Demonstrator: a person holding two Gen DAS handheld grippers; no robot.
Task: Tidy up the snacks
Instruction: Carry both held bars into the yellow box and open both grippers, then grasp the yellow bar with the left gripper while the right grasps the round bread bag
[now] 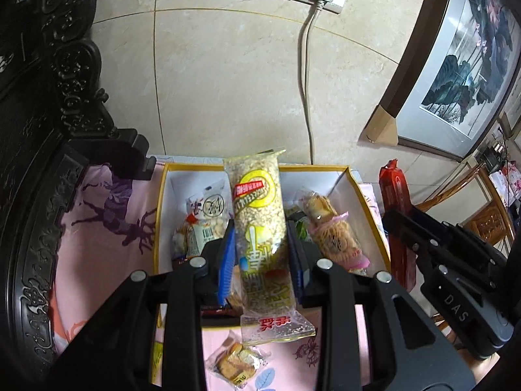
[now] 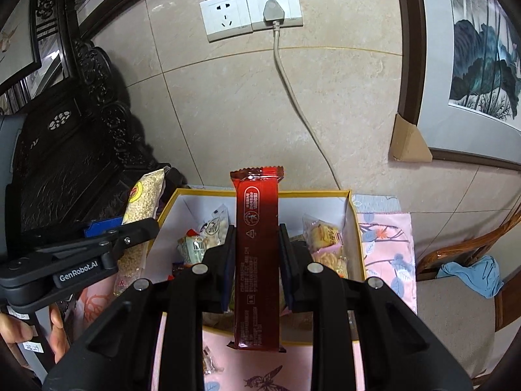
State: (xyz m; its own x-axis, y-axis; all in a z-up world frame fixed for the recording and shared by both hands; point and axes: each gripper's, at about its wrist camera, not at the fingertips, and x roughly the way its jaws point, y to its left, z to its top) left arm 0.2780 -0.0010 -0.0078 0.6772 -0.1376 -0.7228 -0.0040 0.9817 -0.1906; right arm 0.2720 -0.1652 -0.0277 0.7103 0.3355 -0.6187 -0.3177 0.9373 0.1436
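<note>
My left gripper (image 1: 260, 254) is shut on a long clear pack of puffed grain (image 1: 260, 228) and holds it upright over the yellow-rimmed white box (image 1: 368, 202). My right gripper (image 2: 257, 254) is shut on a long red snack bar (image 2: 257, 254), upright over the same box (image 2: 355, 228). The box holds several snack packs, among them a white nut pack (image 1: 208, 211) and a cracker pack (image 1: 329, 228). The red bar (image 1: 395, 202) and right gripper show at the right of the left wrist view; the grain pack (image 2: 140, 215) and left gripper show at the left of the right wrist view.
The box stands on a pink patterned cloth (image 1: 107, 215). A small biscuit pack (image 1: 234, 361) lies on the cloth in front of the box. Dark carved furniture (image 1: 49, 130) stands to the left, a tiled wall with sockets (image 2: 250, 13) behind, a framed painting (image 2: 472, 65) and a wooden chair (image 2: 456, 293) to the right.
</note>
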